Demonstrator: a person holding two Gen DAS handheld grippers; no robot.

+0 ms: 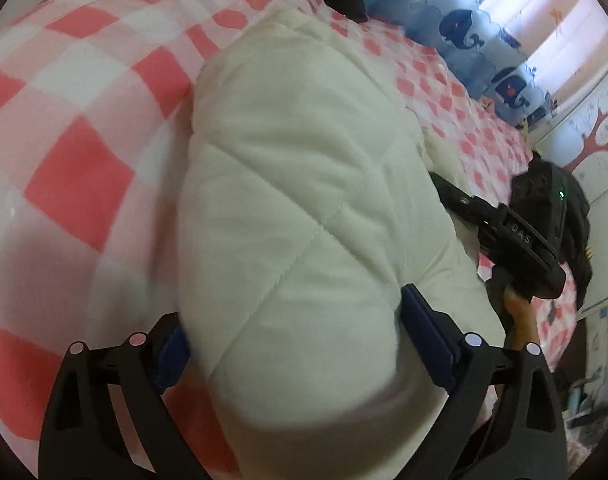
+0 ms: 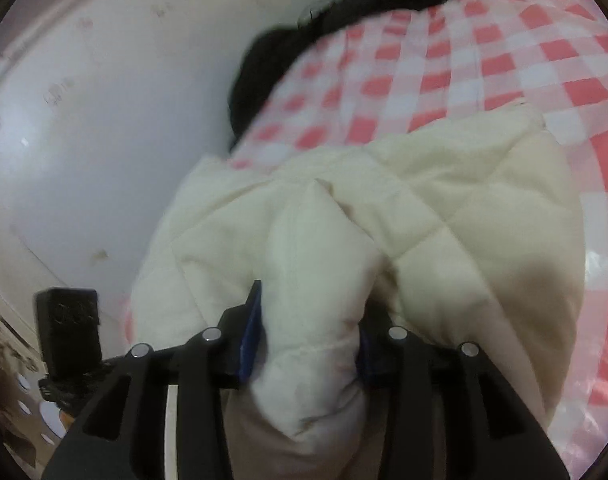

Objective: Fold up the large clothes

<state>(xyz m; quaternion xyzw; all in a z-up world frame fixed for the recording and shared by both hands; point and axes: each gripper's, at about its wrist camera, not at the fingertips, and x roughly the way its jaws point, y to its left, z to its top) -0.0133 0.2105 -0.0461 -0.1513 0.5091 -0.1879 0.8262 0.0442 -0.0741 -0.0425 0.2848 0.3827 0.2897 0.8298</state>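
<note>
Between both jaws, quilted jacket (image 1: 288,208).

The quilted jacket (image 1: 288,208) is cream-white, stitched in a diamond pattern. It lies on a bed sheet (image 1: 72,120) checked in coral-red, pale pink and white, beside a black garment (image 2: 288,52) and a light-blue curtain (image 1: 459,28) printed with navy whales. Each black tool has dark-blue pads (image 1: 427,340), and the wall (image 2: 116,120) is white.

Matt quilted cream cloth jacket (image 1: 288,208) lies on a smooth, glossy pink-checked sheet (image 1: 76,128).
</note>
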